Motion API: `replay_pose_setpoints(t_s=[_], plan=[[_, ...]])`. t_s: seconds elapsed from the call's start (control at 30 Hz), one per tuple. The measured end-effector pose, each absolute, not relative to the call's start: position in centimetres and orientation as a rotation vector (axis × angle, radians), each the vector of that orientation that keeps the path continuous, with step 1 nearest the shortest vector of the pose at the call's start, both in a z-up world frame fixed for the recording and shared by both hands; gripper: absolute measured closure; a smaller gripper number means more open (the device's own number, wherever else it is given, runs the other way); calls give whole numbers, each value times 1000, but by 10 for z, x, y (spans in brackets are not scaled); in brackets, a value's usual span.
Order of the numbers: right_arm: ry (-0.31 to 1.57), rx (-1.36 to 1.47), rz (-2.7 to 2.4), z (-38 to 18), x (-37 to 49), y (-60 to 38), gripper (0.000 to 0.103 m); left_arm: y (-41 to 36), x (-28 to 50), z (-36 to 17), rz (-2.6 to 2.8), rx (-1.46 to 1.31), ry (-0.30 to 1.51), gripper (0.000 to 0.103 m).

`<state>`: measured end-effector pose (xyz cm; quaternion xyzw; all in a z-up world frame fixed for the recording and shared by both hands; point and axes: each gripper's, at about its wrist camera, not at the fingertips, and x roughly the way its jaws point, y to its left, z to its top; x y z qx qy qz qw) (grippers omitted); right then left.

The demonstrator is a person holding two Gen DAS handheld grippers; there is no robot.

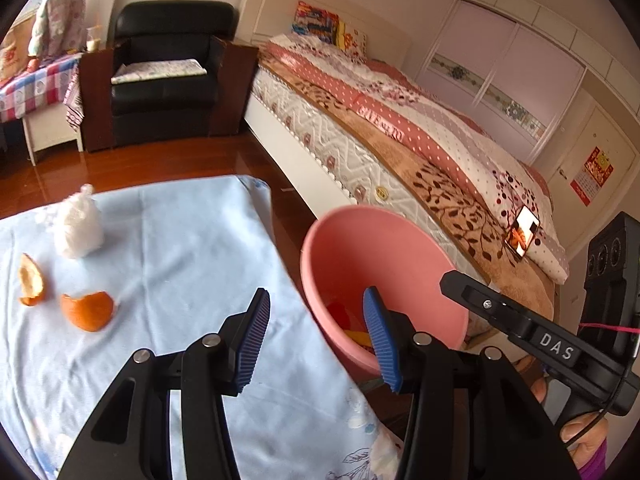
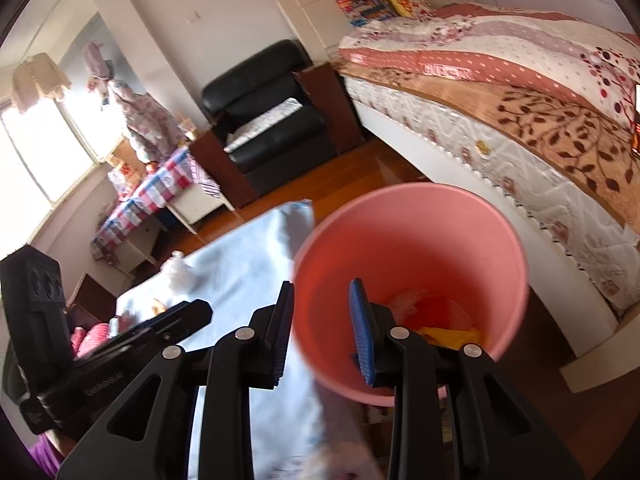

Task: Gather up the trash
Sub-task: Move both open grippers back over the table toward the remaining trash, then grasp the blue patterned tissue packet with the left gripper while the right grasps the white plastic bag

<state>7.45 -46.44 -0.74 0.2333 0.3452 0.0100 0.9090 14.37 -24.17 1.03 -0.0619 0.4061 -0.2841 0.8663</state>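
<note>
- Left gripper [image 1: 316, 336] hangs with its jaws spread wide and nothing between the blue pads [image 1: 254, 338], one pad over the pale blue cloth [image 1: 180, 240], the other over the near rim of the pink bin [image 1: 320, 224].
- Right gripper [image 2: 322, 330] is parted too, narrower, and empty; its left pad sits over the cloth's edge, its right pad over the bin's mouth.
- The bin stands on the wooden floor [image 1: 140, 164] just beside the cloth's right edge, with the bed [image 1: 400, 120] close on its far side — a tight slot there.
- Down inside the bin: red and yellow scraps [image 2: 440, 320] at the bottom, with something white beside them.
- On the cloth, well to the left: two orange peel pieces [image 1: 88, 310], lying apart from each other, and a crumpled white wad [image 1: 78, 226] beyond them near the far edge.
- Between the peels and the cloth's right edge, the fabric is bare and lightly creased.
- Past the cloth's far corner the floor runs open to a black armchair [image 1: 168, 64].
- In the left view the right gripper's black body [image 1: 532, 332] reaches in from the right, near the bin's rim.
</note>
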Motion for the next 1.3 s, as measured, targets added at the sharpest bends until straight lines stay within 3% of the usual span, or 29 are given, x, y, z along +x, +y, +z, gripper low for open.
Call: replay_pose_setpoints(t_s=[0.8,1.0,1.1,1.3], plan=[[704,378,273,42,134,-312,74,-33,140,64,-134,-223,620,52],[744,300,306,34,173,-262,73,18,161,50,6,-223,633,51],[770,281,313,24,194,-241,64,42,173,33,76,-222,666,50],[846,261,303,-4,238,-210,61,81,200,-8,187,-226,760,50]])
